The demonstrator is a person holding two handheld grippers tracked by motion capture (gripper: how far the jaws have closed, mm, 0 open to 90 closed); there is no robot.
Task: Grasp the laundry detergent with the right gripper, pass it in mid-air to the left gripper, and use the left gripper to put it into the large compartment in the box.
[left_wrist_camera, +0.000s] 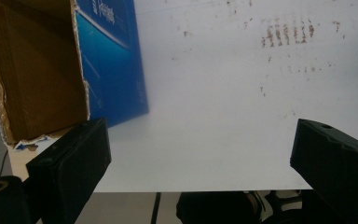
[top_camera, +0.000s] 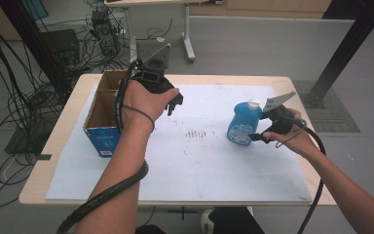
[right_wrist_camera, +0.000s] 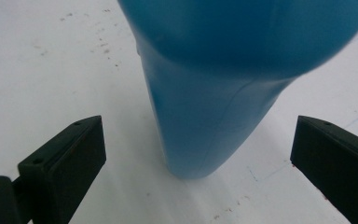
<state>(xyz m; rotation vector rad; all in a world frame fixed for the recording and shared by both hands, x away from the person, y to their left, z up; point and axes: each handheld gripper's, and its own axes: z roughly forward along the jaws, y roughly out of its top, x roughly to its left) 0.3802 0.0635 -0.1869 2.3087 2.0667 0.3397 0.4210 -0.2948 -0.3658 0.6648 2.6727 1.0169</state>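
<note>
In the high view, 2 bare forearms come up from the bottom edge over a wooden table (top_camera: 73,105) covered by a white sheet (top_camera: 199,165). The left forearm rises steeply from the near edge, a black ribbed cable curling round it, and a thin band sits at its wrist. The right forearm enters from the lower right corner and slants up and left, lower and flatter than the other.

The right hand (top_camera: 292,136) wraps its tool from below, palm turned toward the table's middle. The right gripper (top_camera: 259,138) points left at the foot of a blue bottle (top_camera: 243,123), which stands upright on the sheet right of centre, its white cap on top. In the right gripper view the jaws stand wide apart, with the blue bottle (right_wrist_camera: 205,116) between them and touching neither; the bottle's base rests on the sheet.

Farther up, the left hand (top_camera: 143,100) is seen from its back, fingers curled over the tool. The left gripper (top_camera: 175,103) hangs above the sheet, just right of an open cardboard box (top_camera: 104,109) with blue printed sides. In the left gripper view its jaws are spread wide with nothing between them, the stained white sheet (left_wrist_camera: 214,93) below and the cardboard box (left_wrist_camera: 51,70) at the left.

Beyond the table lie grey floor and tangled cables (top_camera: 9,92).
</note>
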